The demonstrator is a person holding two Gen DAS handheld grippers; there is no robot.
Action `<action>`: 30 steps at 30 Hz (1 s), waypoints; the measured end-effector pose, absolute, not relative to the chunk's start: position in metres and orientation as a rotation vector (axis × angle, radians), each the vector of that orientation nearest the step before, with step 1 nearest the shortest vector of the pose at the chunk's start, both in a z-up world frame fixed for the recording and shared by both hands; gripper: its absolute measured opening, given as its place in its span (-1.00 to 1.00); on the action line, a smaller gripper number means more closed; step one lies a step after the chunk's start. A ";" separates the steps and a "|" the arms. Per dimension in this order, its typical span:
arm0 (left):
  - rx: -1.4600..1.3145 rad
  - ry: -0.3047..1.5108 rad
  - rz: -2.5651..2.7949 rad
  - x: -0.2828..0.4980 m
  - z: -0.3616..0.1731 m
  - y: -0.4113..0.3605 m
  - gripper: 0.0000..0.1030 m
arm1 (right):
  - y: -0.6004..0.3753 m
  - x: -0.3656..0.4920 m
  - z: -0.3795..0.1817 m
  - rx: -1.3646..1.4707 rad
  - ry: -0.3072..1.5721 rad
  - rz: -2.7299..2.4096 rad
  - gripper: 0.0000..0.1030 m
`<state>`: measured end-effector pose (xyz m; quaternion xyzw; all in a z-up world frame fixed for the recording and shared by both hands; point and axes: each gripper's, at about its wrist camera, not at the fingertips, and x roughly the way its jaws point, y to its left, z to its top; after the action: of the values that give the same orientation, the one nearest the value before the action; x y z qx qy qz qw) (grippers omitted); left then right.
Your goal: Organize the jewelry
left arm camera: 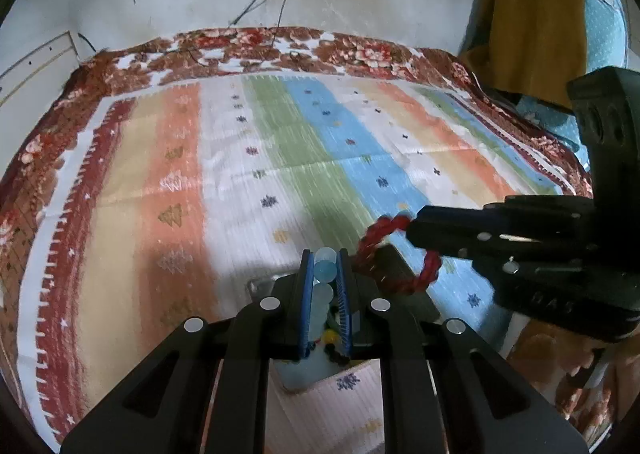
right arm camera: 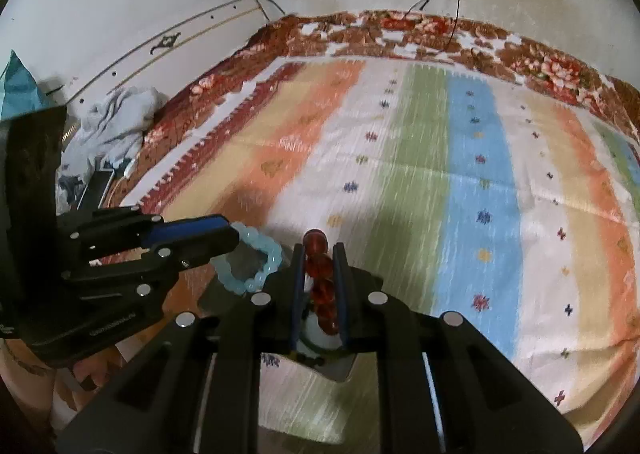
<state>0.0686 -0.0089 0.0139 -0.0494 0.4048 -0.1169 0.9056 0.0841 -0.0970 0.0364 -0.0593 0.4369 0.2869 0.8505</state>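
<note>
Left gripper (left arm camera: pixel 325 268) clenched on a pale blue bead bracelet (right arm camera: pixel 256 258), right gripper (right arm camera: pixel 318 266) clenched on a red bead bracelet (left arm camera: pixel 394 250), both raised side by side near the front, over a small box (left arm camera: pixel 316 366), striped cloth (left arm camera: pixel 248 158) spreading far behind

A pale blue bead bracelet (right arm camera: pixel 250 262) and a red bead bracelet (left arm camera: pixel 394 250) hang, somewhat blurred, above the bedspread.
</note>
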 end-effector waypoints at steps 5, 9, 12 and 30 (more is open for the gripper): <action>-0.104 0.842 -0.192 0.065 0.005 0.001 -0.55 | -0.101 0.076 0.035 -0.144 0.897 0.573 0.14; -0.113 0.847 -0.155 0.059 -0.002 0.012 0.01 | -0.105 0.068 0.031 -0.162 0.887 0.556 0.30; -0.101 0.834 -0.154 0.051 -0.002 0.013 0.30 | -0.108 0.058 0.032 -0.185 0.852 0.548 0.46; -0.010 0.741 -0.126 0.014 -0.003 -0.001 0.89 | -0.138 0.020 0.035 -0.111 0.766 0.590 0.90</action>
<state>0.0137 -0.0014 -0.0030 -0.0049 0.3618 -0.0613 0.9302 0.0200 -0.1376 0.0351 -0.0533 0.3681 0.2833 0.8840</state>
